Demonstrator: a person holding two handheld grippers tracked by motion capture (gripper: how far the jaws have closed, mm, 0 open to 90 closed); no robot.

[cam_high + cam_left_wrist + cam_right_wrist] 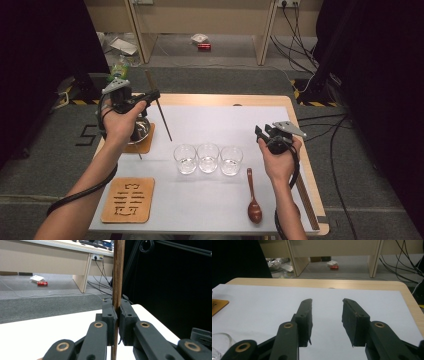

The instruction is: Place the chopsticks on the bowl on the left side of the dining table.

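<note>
I've got the stick [118, 272] clamped in my left gripper [150, 96], lifted at ten o'clock over the table [210, 210]. My right gripper [327, 315] stands released and empty at three o'clock. The three glasses [208, 158] at centre look untouched, so probably most work remains.

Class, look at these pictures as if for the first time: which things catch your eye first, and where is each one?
The left gripper, raised over the table's far left corner, is shut on a thin dark wooden stick. Three clear glasses stand in a row at the middle of the white table, with a brown wooden spoon lying in front of them to the right. The right gripper hovers open and empty at the right side.
</note>
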